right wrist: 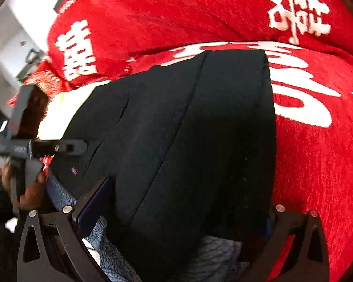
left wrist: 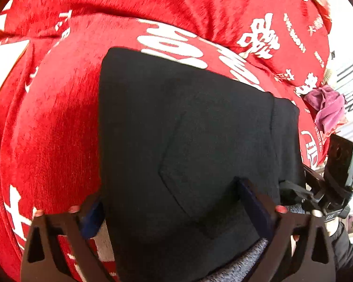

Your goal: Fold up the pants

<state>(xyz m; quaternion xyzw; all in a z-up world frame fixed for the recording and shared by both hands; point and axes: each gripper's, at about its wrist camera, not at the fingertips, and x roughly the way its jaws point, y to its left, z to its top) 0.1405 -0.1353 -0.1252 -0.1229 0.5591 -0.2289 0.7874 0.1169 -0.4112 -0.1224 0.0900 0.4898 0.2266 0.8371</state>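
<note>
The black pants (left wrist: 188,122) lie folded into a compact block on a red blanket (left wrist: 54,117) with white characters. A back pocket seam shows on top. My left gripper (left wrist: 174,202) is open, its fingers straddling the near edge of the pants. In the right wrist view the pants (right wrist: 200,129) fill the middle, and my right gripper (right wrist: 183,209) is open over their near edge. The left gripper (right wrist: 58,146) shows there at the left, resting at the pants' side. The right gripper (left wrist: 301,188) shows at the right in the left wrist view.
A grey knitted cloth (right wrist: 209,253) lies under the near edge of the pants. A purple garment (left wrist: 327,108) lies at the far right on the blanket. A white wall and dark fixtures (right wrist: 16,54) stand beyond the blanket's left edge.
</note>
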